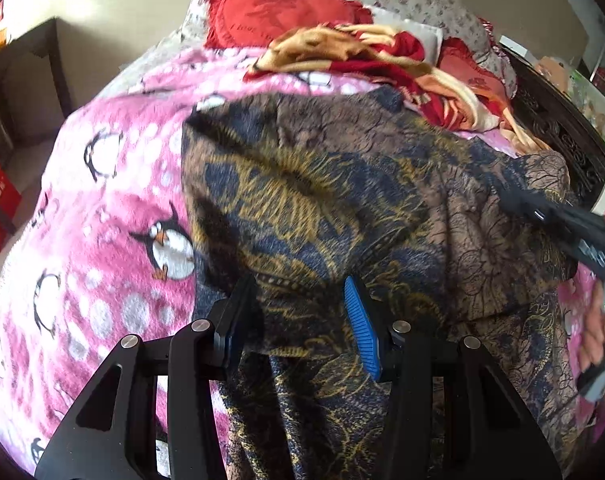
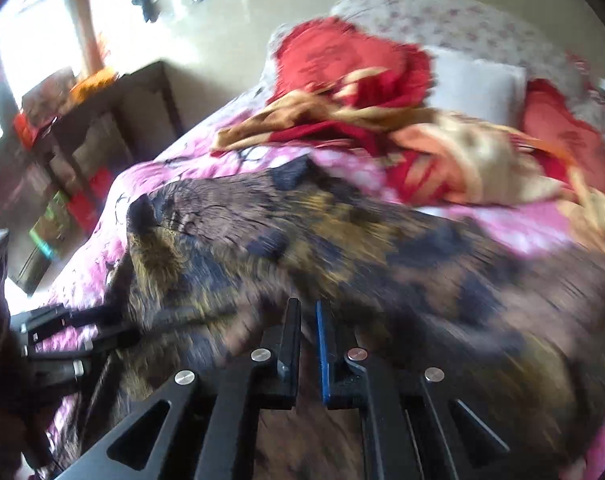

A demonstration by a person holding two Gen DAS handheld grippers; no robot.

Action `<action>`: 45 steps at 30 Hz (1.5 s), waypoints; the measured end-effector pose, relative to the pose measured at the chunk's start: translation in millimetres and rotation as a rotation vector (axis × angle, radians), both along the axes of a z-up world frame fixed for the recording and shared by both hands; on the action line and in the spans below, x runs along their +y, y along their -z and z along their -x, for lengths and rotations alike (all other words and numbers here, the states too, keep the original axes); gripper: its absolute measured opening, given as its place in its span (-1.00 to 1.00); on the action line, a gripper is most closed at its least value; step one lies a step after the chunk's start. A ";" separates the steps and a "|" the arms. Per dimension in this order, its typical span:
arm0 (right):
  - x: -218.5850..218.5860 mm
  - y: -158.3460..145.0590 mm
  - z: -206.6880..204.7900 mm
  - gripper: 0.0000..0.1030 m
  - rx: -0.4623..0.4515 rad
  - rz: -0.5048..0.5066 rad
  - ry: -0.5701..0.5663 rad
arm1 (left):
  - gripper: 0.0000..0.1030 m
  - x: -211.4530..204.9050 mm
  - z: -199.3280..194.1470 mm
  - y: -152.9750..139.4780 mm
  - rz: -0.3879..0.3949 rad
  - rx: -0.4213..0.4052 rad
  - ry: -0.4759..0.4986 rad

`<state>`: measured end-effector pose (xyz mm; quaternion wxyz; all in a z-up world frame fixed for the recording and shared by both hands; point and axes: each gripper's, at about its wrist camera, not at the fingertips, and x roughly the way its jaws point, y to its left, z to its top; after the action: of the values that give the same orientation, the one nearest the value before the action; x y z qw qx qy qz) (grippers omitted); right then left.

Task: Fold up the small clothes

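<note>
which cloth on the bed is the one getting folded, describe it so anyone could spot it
Start at the pink penguin blanket covering the bed. The garment lies on it, nearest the cameras: dark brown and navy with gold leafy print, unlike the red-and-tan cloth heaped behind.

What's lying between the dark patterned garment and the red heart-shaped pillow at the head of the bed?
In the left wrist view, a crumpled red and tan blanket lies between the dark blue and gold patterned garment and the red fringed heart-shaped pillow, over the pink penguin fleece.

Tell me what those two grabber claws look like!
Each gripper is black with triangle cut-outs and round silver bolts. The left gripper has two fingers, one with a ridged blue pad. The right gripper shows a blue pad edge too.
</note>
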<state>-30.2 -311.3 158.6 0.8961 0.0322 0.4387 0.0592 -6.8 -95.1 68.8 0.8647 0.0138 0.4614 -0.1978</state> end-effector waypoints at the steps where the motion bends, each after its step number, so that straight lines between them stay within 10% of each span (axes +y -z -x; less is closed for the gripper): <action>1: -5.8 -2.0 9.3 -0.91 -0.011 0.011 0.020 | -0.11 -3.1 -0.2 0.2 -0.008 -0.003 0.007; 6: -67.0 8.8 44.6 -0.91 -0.003 0.020 0.255 | -0.11 -13.9 -6.5 22.4 -0.016 0.042 0.006; 11: -119.3 21.4 60.8 -0.89 0.068 -0.203 0.337 | 0.20 -13.2 -4.5 26.3 0.045 0.025 0.017; 16: -177.9 -11.9 105.4 0.22 -0.073 -0.239 0.524 | 0.39 -18.3 -0.2 29.7 0.047 -0.015 0.044; 25: -328.3 -12.2 107.3 0.22 -0.018 -0.280 0.880 | 0.52 -26.1 6.7 35.5 0.010 -0.087 0.075; 41: -419.5 63.5 43.2 0.19 0.105 -0.437 0.992 | 0.66 -32.7 12.0 38.1 -0.018 -0.108 0.100; 45: -416.3 69.4 43.0 -0.63 0.137 -0.395 0.967 | 0.67 -32.5 11.6 38.2 -0.014 -0.107 0.102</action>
<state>-73.3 -727.6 89.3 0.7672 0.4030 0.4119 -0.2818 -18.4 -127.6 30.5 0.8769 0.0539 0.4146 -0.2373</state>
